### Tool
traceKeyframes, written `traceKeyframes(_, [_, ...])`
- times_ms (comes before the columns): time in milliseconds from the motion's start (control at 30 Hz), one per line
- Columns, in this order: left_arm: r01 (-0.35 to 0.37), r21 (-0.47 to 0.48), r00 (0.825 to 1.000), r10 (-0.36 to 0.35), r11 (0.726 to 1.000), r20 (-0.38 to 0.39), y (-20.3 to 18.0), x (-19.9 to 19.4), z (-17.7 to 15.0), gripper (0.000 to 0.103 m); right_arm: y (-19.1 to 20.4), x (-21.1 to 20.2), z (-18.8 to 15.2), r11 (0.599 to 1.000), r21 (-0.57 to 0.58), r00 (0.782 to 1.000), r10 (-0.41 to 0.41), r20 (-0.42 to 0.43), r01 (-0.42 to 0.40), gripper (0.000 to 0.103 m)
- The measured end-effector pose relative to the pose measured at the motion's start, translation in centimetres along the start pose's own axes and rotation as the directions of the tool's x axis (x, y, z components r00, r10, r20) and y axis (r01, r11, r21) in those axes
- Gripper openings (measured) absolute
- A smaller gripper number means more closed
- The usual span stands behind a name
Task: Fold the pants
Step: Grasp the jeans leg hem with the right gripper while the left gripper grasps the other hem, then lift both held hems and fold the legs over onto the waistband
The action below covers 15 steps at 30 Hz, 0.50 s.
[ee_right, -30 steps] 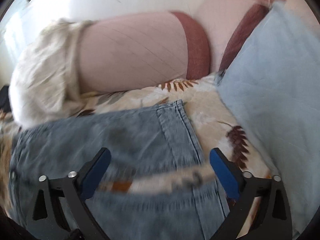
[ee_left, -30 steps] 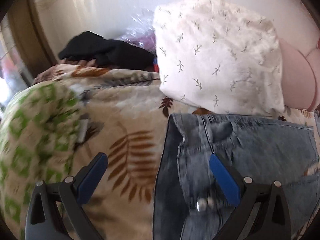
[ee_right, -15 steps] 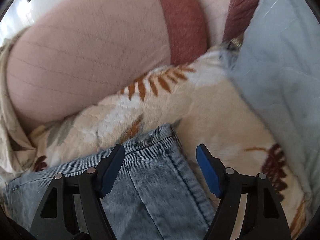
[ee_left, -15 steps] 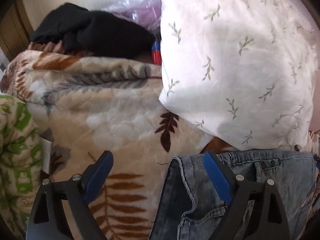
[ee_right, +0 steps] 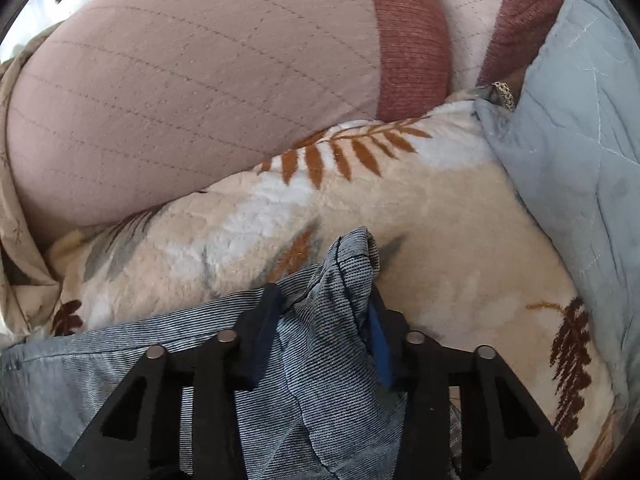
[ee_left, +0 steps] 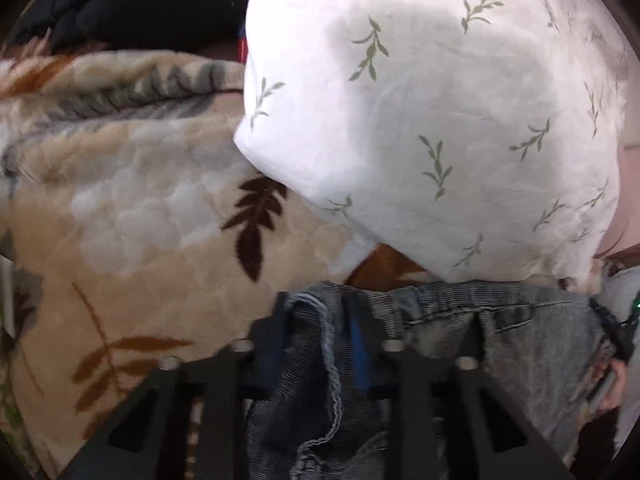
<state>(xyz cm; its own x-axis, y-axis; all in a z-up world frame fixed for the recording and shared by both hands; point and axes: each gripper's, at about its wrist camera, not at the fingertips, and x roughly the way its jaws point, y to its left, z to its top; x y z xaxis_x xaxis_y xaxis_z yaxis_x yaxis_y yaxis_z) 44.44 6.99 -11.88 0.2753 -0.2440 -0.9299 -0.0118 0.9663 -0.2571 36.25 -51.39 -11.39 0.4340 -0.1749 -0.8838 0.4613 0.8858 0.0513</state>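
Blue denim pants (ee_left: 520, 340) lie on a beige leaf-patterned blanket (ee_left: 160, 220). In the left wrist view my left gripper (ee_left: 316, 320) points steeply down at the waistband's left corner. Its jaws are closing, and a bunched fold of denim is pinched between the blue pads. In the right wrist view my right gripper (ee_right: 324, 304) has the other corner of the pants (ee_right: 120, 352) bunched up between its pads, its jaws closing as well. That corner's tip sticks up past the fingertips.
A white pillow (ee_left: 440, 100) with green sprigs lies just beyond the waistband, with a black garment (ee_left: 140, 4) at the far left. A pink quilted pillow (ee_right: 180, 100) and a pale blue quilt (ee_right: 580, 140) border the blanket (ee_right: 440, 220) around the right gripper.
Both grippers came down onto the pants' far corners and went from wide open to closed on bunched denim. The pillows now loom larger.
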Motion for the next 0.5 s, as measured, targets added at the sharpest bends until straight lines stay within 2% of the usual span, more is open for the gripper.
traceKeyframes(67, [0.0,0.007,1.0,0.0,1.0,0.002,-0.2,-0.3,0.0,0.021,0.0,-0.1,0.0,1.0,0.009,1.0,0.026,0.001,-0.026,0.026])
traceKeyframes(167, [-0.006,0.017,1.0,0.006,1.0,0.015,-0.6,-0.6,0.0,0.019,0.8,-0.7,-0.2,0.999,0.0,0.999,0.047,0.005,-0.047,0.016])
traceKeyframes(333, [0.036,-0.012,0.998,-0.035,0.999,0.06,-1.4,-3.3,-0.4,0.018,1.4,-2.5,-0.6,0.999,-0.001,0.999,0.05,0.016,-0.05,0.013])
traceKeyframes(500, [0.094,0.018,0.986,-0.096,0.995,0.138,-1.5,-8.6,-1.6,0.018,0.0,-6.5,-0.8,0.99,0.04,0.988,0.134,0.076,-0.137,0.013])
